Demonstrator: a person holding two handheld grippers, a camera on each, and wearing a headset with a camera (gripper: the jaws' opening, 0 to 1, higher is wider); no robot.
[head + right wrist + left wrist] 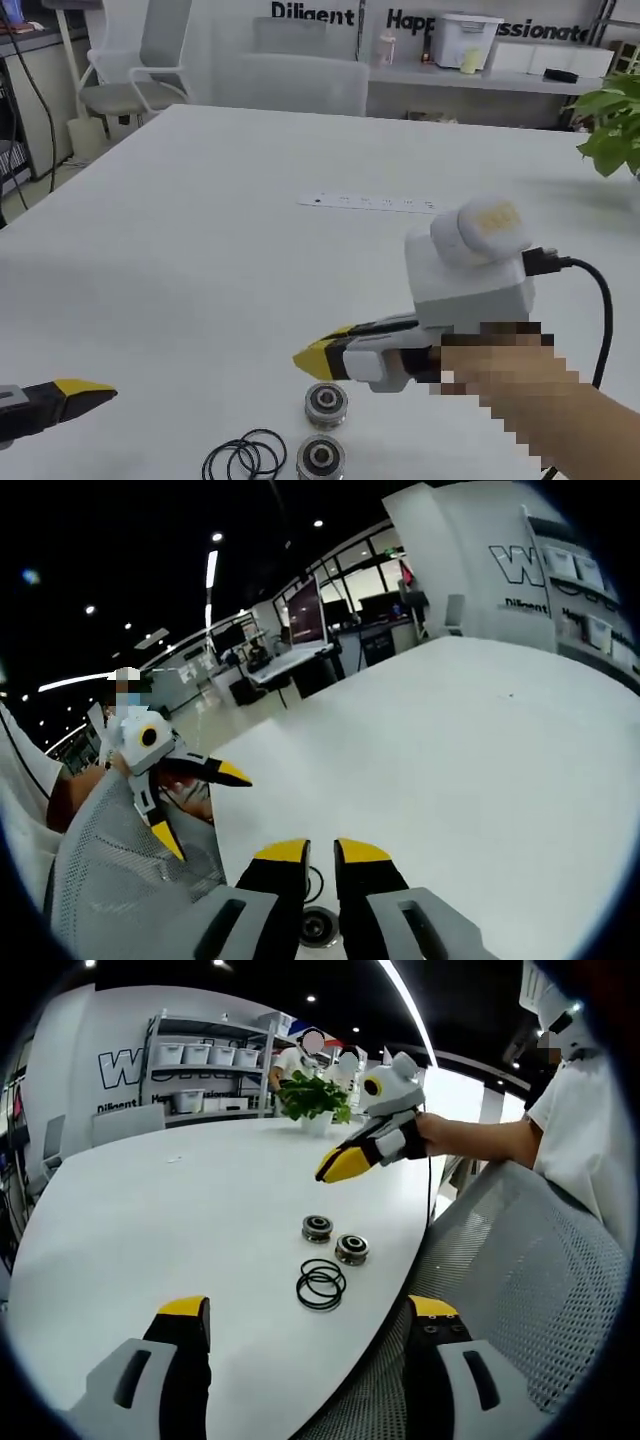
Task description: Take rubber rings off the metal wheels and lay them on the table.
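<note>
Head view first: looking down at a white table (200,250) with two metal wheels close together near the front edge, farther wheel (326,402) and nearer wheel (321,458). Also a loose pile of black rubber rings (245,458) lying flat on the table, just left of the nearer wheel. Got the right claw (312,358) hanging in the air by the farther wheel, yellow tips pinched together. Can spot the left claw (88,393) poking in low on the left, well apart from the wheels.

Left gripper view: own claw spread wide with nothing between the jaws. Looking across at the rings, then both wheels, then the right claw up in the air beyond them.

Right gripper view — just a thin slit between the yellow tips, one wheel peeking out right below them. Can't tell which wheel.
</note>
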